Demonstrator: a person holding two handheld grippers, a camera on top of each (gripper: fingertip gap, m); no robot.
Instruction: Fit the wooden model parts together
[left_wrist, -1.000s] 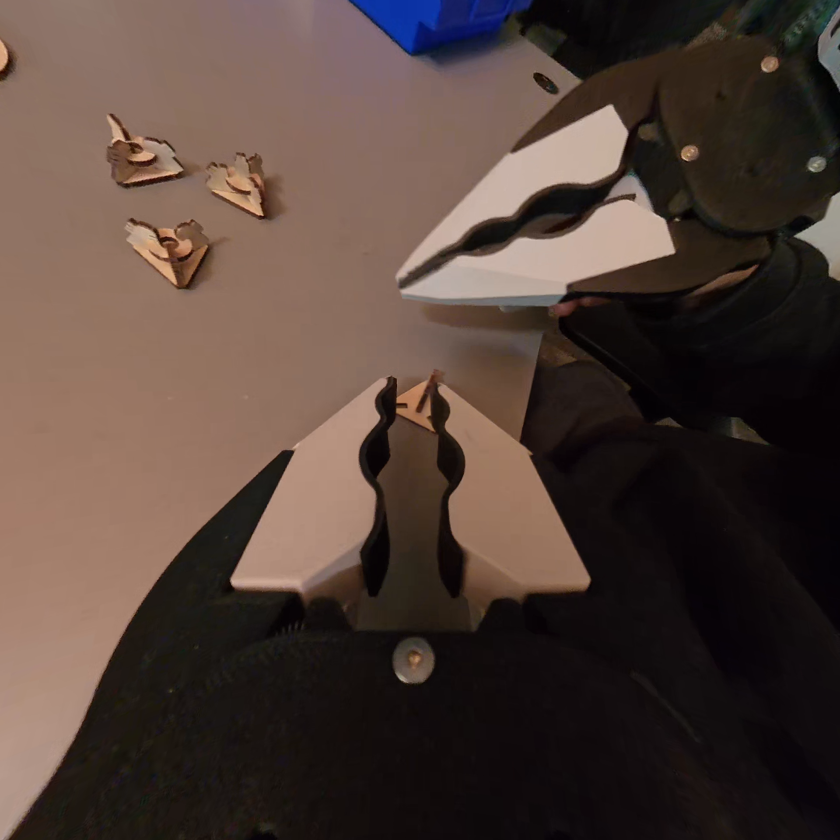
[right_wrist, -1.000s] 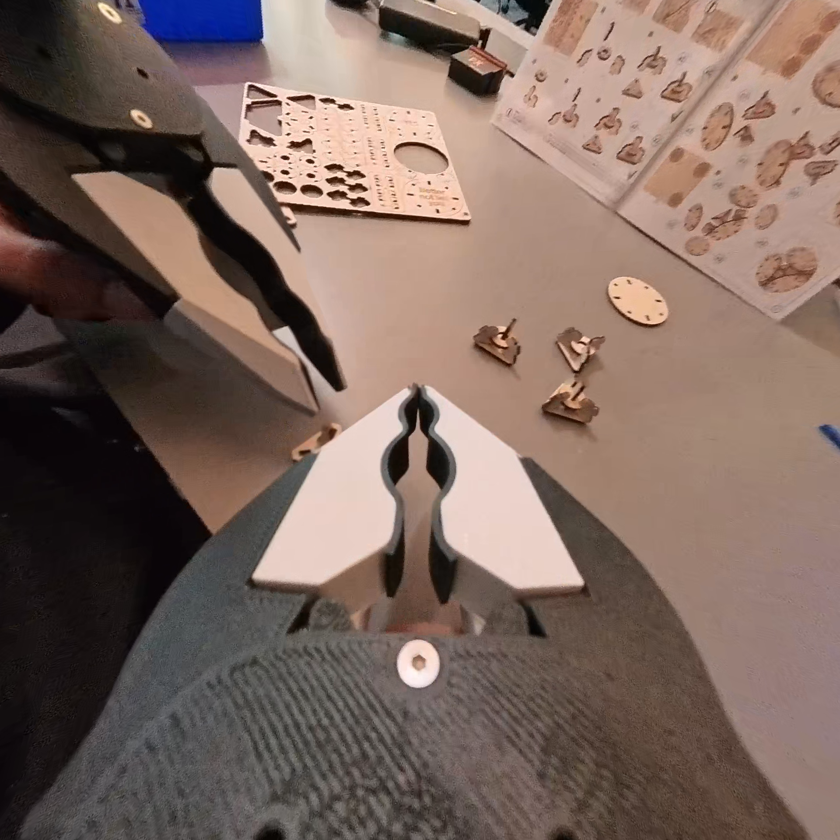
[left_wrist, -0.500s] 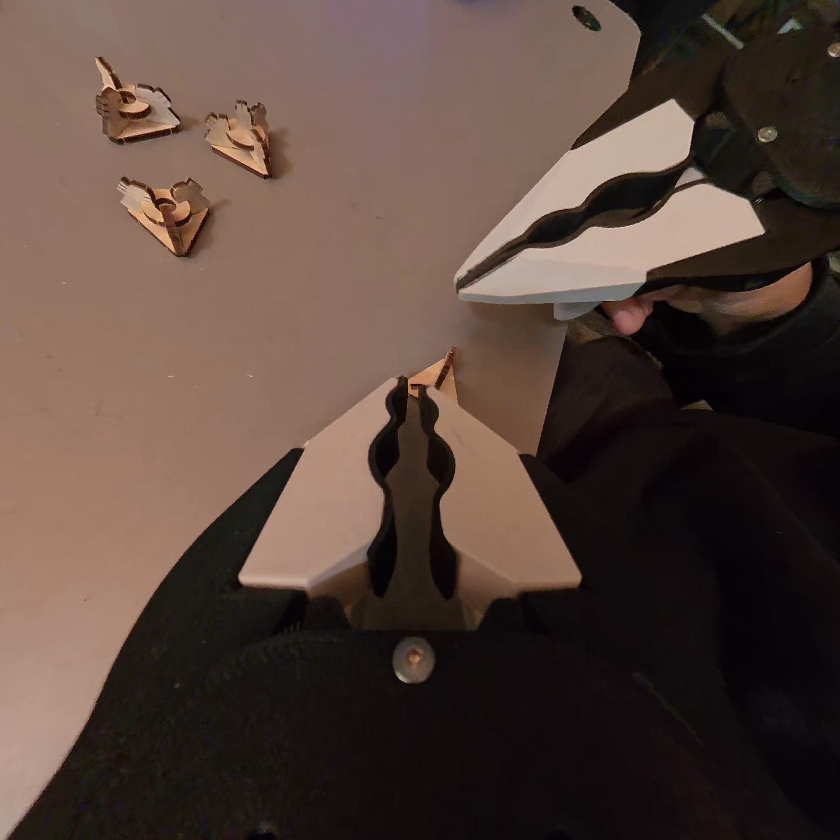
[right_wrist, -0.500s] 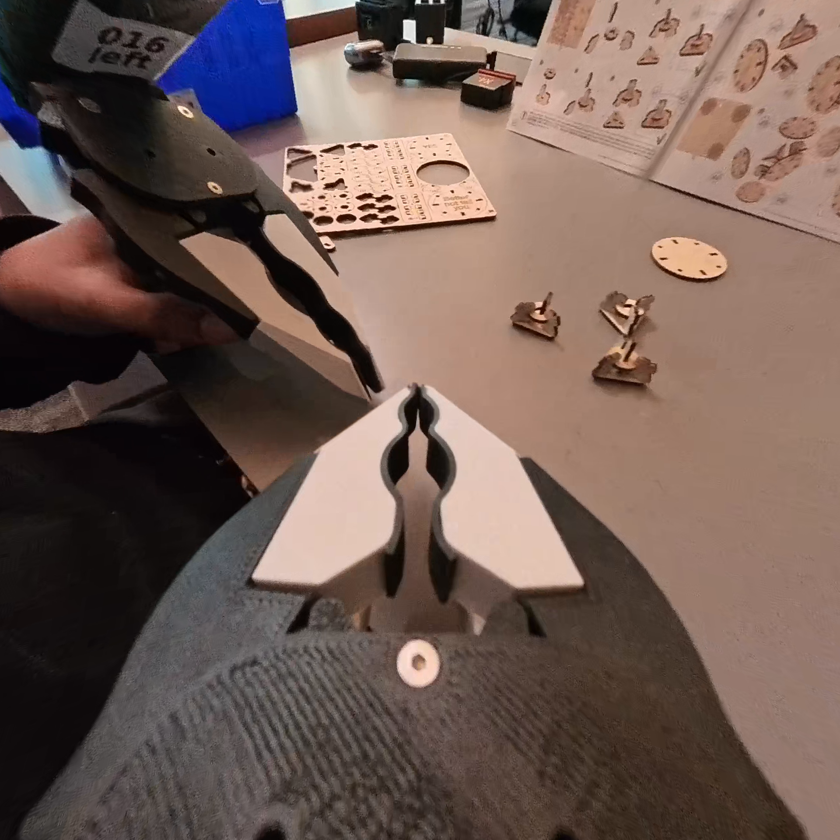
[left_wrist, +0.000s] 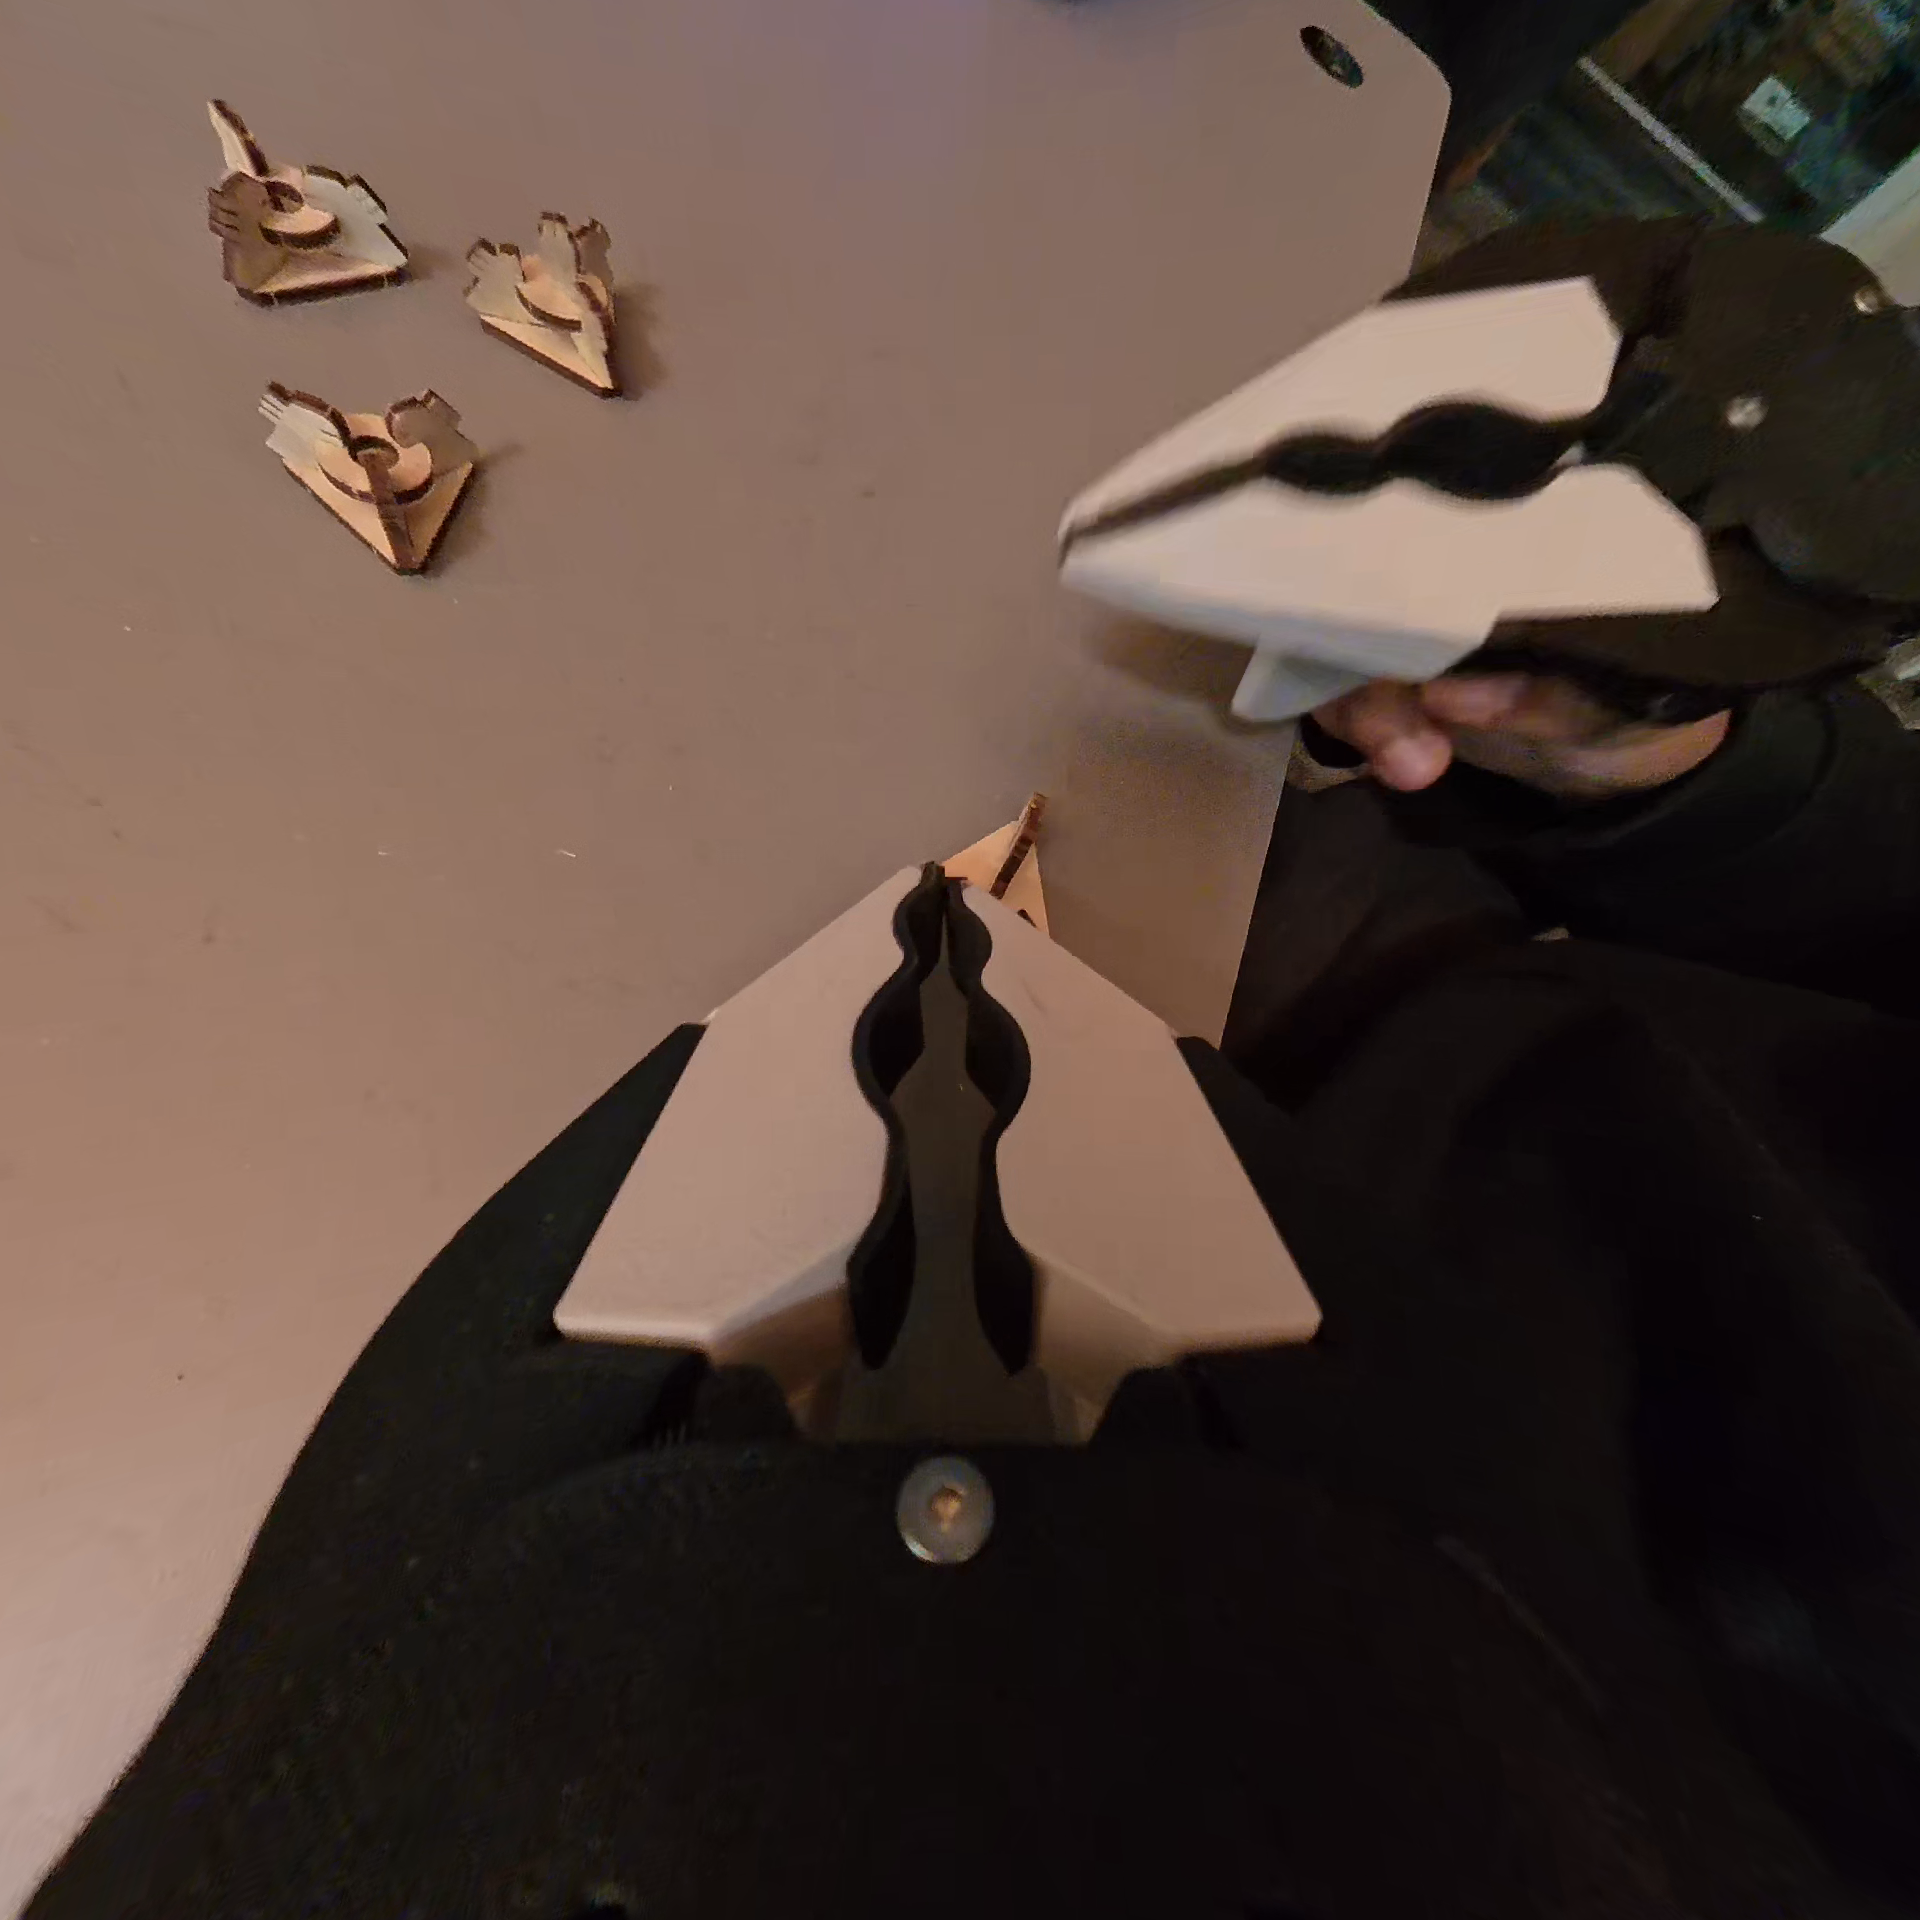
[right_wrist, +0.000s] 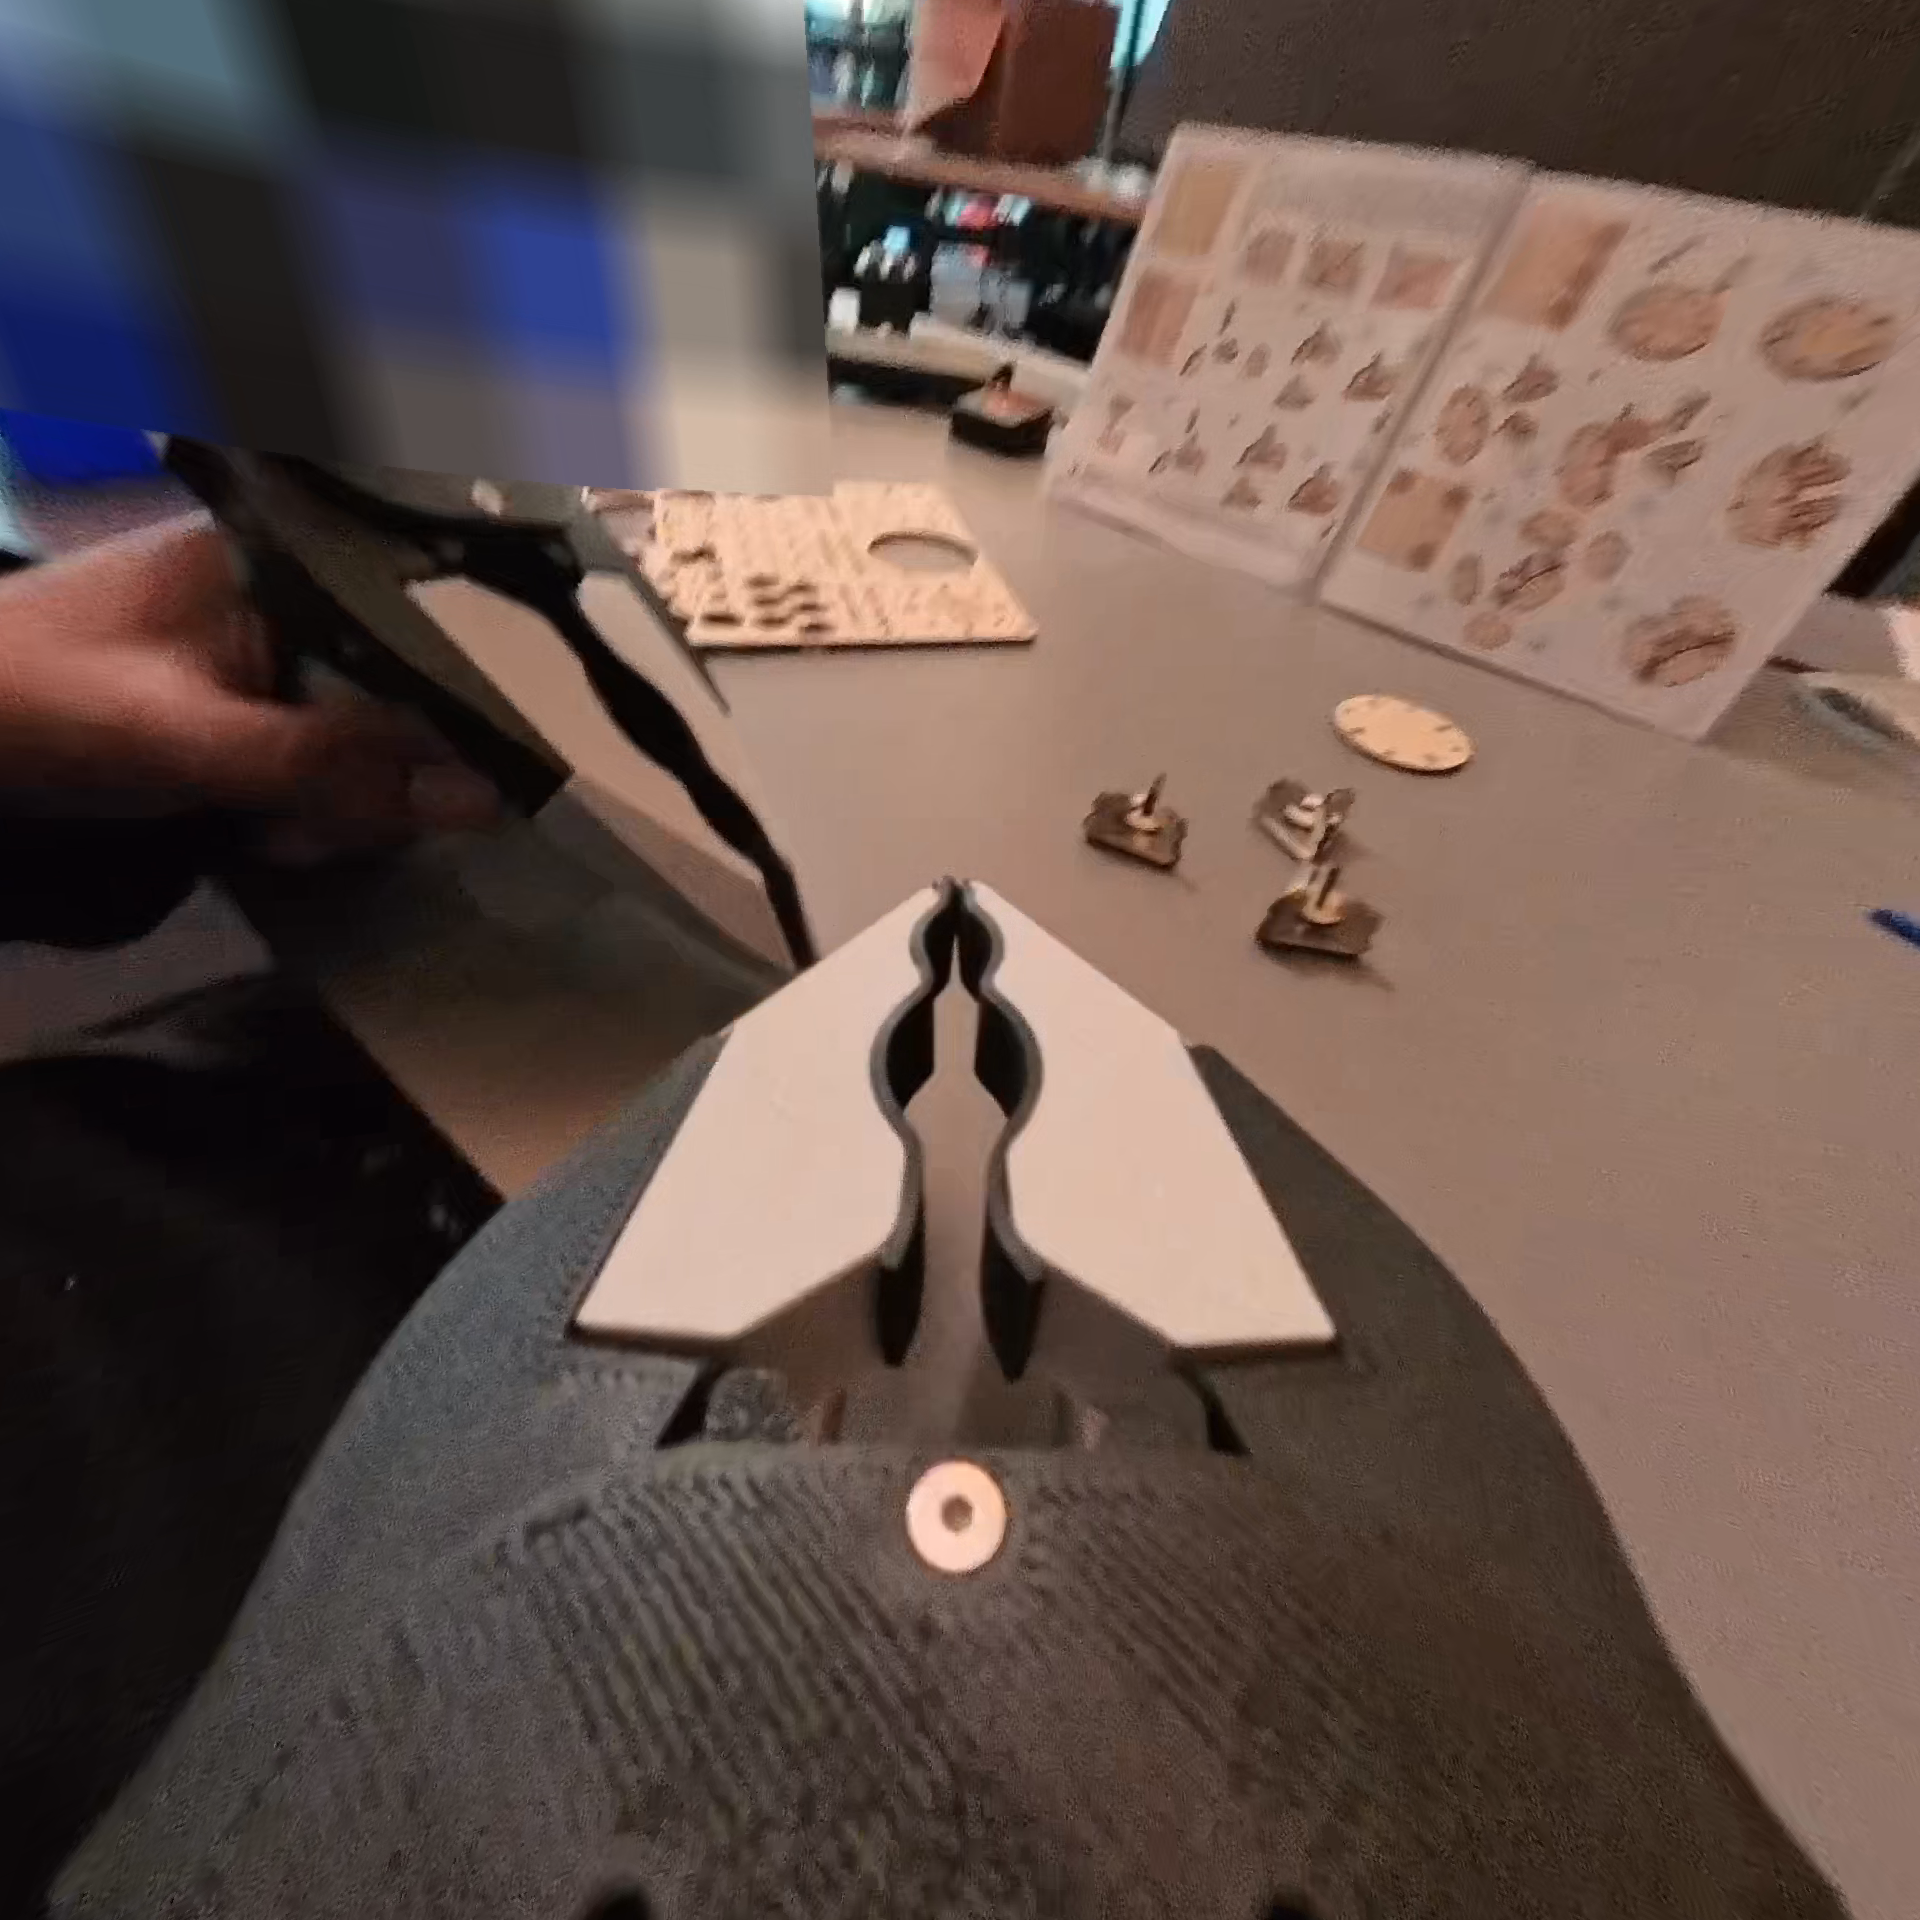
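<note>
My left gripper is shut low over the grey table, near its front edge. A small triangular wooden piece with an upright peg lies just past the tips and to their right, partly hidden by the right finger. No part of it shows between the pads. My right gripper is shut with nothing between its pads and hovers over the table. It also shows in the left wrist view, blurred, above and to the right. The left gripper shows in the right wrist view.
Three small wooden assemblies stand at the far left, and also show in the right wrist view. A round wooden disc, a punched wooden sheet and propped instruction sheets lie farther back. A hand holds the right gripper. Some 6 cm of space lies between my two pairs of fingers.
My left jaws closed from open; the wooden piece that stood between the tips now lies to their right. The right gripper, shut throughout, drew up and away to the right.
</note>
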